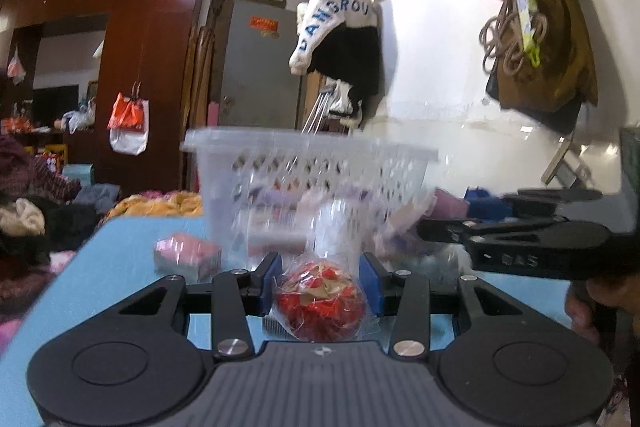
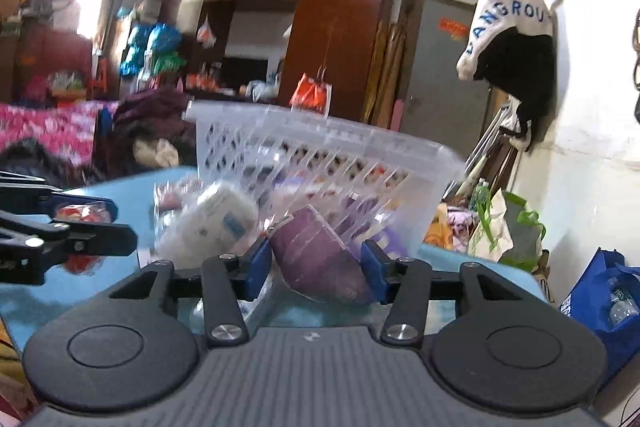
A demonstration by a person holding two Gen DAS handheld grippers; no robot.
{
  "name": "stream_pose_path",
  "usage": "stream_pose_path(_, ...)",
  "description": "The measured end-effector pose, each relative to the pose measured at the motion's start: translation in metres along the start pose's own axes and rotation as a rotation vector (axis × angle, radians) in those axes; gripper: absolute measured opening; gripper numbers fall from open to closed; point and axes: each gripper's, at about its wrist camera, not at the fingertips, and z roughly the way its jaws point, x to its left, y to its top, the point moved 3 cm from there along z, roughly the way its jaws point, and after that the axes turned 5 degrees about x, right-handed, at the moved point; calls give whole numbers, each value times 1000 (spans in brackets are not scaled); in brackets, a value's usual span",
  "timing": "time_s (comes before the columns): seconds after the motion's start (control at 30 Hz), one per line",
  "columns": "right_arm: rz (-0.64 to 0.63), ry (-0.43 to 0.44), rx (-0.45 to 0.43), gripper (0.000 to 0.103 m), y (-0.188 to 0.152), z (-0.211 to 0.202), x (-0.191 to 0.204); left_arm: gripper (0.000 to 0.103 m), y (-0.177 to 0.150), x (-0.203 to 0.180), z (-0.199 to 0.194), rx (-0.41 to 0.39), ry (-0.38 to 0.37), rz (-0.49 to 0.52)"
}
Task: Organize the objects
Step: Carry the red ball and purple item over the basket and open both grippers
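Cluttered home bedroom: wardrobe (image 1: 148, 67), bedding (image 2: 52, 131).

A purple packet sits between blue fingers.
The right gripper (image 2: 316, 263) touches the flat purple plastic packet (image 2: 320, 263) above the blue table (image 2: 132, 191), near the see-through plastic basket (image 2: 320, 163).

My left gripper (image 1: 320, 277) and right gripper (image 2: 316, 263) look alike. Each has a grey ribbed body with a small round emblem at its front edge, flanked by two black discs with a raised ring. Flat black link arms with triangular cut-outs run forward, pinned by silver screws. The fingers (image 1: 269, 273) end in blue pads. Seen from the side, the black frame bears pale letters.
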Motion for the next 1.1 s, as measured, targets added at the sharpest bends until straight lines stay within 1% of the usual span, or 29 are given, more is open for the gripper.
stream_pose_path(0.1,8,-4,-51,52,21,-15,-7,47,31,2,5,-17,-5,14)
stream_pose_path(0.2,25,15,-80,52,52,-17,-17,47,74,4,19,-20,-16,20)
stream_pose_path(0.23,35,26,-88,52,64,-14,-21,47,89,5,25,-17,-21,16)
stream_pose_path(0.3,42,18,-94,51,91,-4,-28,47,119,8,46,18,-47,2)
stream_pose_path(0.33,48,7,-92,51,104,4,-32,47,129,9,56,35,-50,-5)
stream_pose_path(0.4,71,33,-52,50,124,26,-41,47,150,14,83,80,-40,-23)
stream_pose_path(0.5,85,16,8,50,137,60,-51,47,165,24,118,145,-18,-66)
stream_pose_path(0.57,84,-2,25,49,136,78,-55,47,166,29,137,178,-12,-89)
stream_pose_path(0.6,76,-11,29,51,133,84,-56,52,166,32,143,177,-10,-91)
stream_pose_path(0.63,77,-10,36,55,130,87,-57,61,164,34,147,174,3,-88)
stream_pose_path(0.67,87,-7,35,60,125,88,-58,84,162,35,151,182,16,-94)
stream_pose_path(0.7,102,-4,25,71,121,85,-60,90,158,38,153,190,23,-102)
stream_pose_path(0.73,108,1,11,84,115,79,-60,90,154,39,152,192,17,-99)
stream_pose_path(0.77,108,3,-1,89,111,71,-60,90,150,40,148,192,9,-85)
stream_pose_path(0.8,107,-4,-15,97,105,59,-59,90,146,39,140,190,15,-71)
stream_pose_path(0.83,109,-9,-29,101,99,47,-58,90,144,39,131,180,25,-59)
stream_pose_path(0.9,125,11,-61,103,79,23,-60,90,137,40,101,136,26,-46)
stream_pose_path(0.93,138,14,-50,103,67,15,-60,90,131,42,85,108,22,-48)
stream_pose_path(1.0,163,28,-7,103,36,4,-61,95,114,47,59,89,31,-52)
stream_pose_path(1.07,198,52,51,103,9,2,-62,95,94,54,50,112,69,-52)
stream_pose_path(1.1,225,56,106,103,-3,7,-63,95,84,58,50,130,85,-45)
